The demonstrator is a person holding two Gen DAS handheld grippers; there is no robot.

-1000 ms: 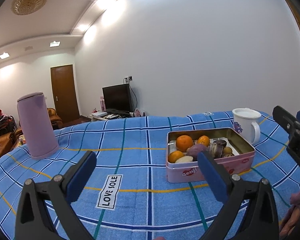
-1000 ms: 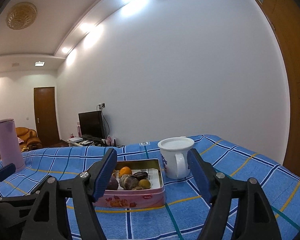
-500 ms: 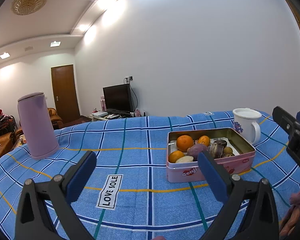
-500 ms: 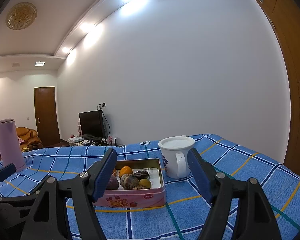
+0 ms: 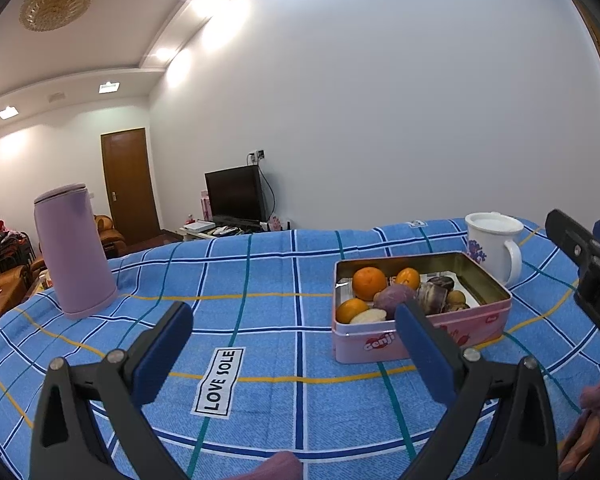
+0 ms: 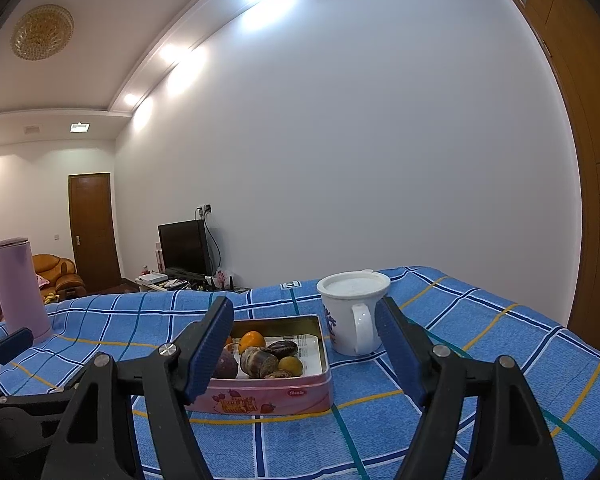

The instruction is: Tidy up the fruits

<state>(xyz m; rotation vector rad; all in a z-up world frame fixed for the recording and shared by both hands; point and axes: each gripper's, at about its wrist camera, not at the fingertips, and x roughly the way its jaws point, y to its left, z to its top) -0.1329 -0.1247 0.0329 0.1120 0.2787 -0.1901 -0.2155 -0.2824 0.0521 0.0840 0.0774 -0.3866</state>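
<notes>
Nothing has shifted in the last second: both the left gripper (image 5: pixel 294 344) and right gripper (image 6: pixel 304 344) hover gaping, empty, while the fruits (image 5: pixel 369 283) sit piled in the pink tin (image 5: pixel 420 336) (sorted or waiting, unclear).

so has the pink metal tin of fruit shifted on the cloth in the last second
No. In the left wrist view the pink metal tin sits on the same grid lines of the blue checked tablecloth, beside the white mug, just as before.
</notes>
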